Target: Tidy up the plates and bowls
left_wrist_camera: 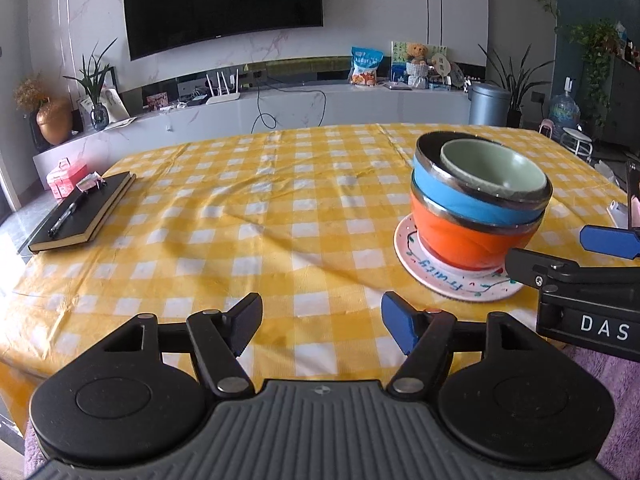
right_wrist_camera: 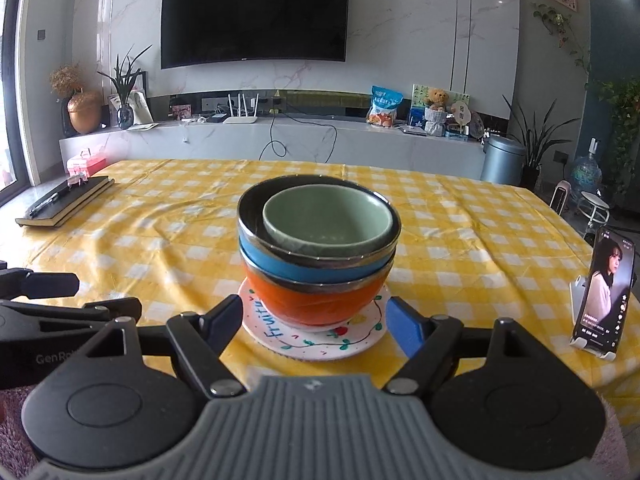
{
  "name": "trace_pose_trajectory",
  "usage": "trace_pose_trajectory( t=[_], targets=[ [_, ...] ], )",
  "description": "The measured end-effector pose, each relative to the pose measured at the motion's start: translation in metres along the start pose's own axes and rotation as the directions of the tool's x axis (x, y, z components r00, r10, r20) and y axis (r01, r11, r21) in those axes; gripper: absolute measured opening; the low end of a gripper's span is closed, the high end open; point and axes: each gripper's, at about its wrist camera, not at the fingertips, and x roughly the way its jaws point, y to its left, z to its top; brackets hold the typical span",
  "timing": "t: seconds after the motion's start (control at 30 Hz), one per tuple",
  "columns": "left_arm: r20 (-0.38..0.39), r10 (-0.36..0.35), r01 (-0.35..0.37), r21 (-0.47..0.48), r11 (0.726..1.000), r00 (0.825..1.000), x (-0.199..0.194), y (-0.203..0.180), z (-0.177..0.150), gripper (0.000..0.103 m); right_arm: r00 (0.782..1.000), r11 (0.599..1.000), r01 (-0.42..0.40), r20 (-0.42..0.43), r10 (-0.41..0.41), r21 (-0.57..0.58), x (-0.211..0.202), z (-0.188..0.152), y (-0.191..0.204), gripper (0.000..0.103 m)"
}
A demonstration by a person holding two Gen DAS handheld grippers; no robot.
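A stack stands on the yellow checked tablecloth (right_wrist_camera: 460,240). From the bottom it is a white plate (right_wrist_camera: 280,340) with painted lettering, an orange bowl (right_wrist_camera: 320,304), a blue bowl (right_wrist_camera: 288,266) and a green bowl (right_wrist_camera: 328,220) nested on top. My right gripper (right_wrist_camera: 316,318) is open, its fingers flanking the plate's near edge without visibly pressing on it. In the left wrist view the orange bowl (left_wrist_camera: 460,240) and the rest of the stack sit at the right. My left gripper (left_wrist_camera: 322,320) is open over bare cloth to their left, with nothing between its fingers.
A black notebook (left_wrist_camera: 84,212) with a pen and a clip lies at the table's far left. A phone (right_wrist_camera: 604,292) leans on a small stand near the right edge. A pink box (left_wrist_camera: 66,178) sits beyond the notebook. A TV console lies behind the table.
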Motion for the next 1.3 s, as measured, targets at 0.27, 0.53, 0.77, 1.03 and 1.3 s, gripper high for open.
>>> trace_pose_trajectory(
  t=[0.27, 0.53, 0.77, 1.03, 1.3],
  targets=[
    [-0.038, 0.037, -0.038, -0.014, 0.999, 0.999, 0.011, 0.004, -0.005, 0.086, 0.997, 0.999, -0.036, -0.065, 0.037, 0.018, 0.017, -0.013, -0.002, 0.079],
    [-0.049, 0.04, -0.04, 0.008, 0.999, 0.998, 0.019, 0.0, -0.006, 0.086, 0.995, 0.999, -0.049, -0.086, 0.05, 0.017, 0.026, -0.016, -0.001, 0.079],
    [-0.054, 0.041, -0.041, 0.01, 0.999, 0.998, 0.02, -0.001, -0.006, 0.086, 0.994, 0.998, -0.047, -0.093, 0.05, 0.029, 0.029, -0.017, -0.003, 0.079],
    [-0.055, 0.041, -0.04, 0.009, 0.999, 0.998, 0.02, -0.001, -0.006, 0.086, 0.995, 0.998, -0.053, -0.088, 0.055, 0.021, 0.027, -0.018, -0.001, 0.079],
    [-0.055, 0.041, -0.04, 0.009, 0.999, 0.998, 0.02, -0.001, -0.006, 0.086, 0.995, 0.998, -0.056, -0.085, 0.057, 0.022, 0.026, -0.018, -0.001, 0.079]
  ],
)
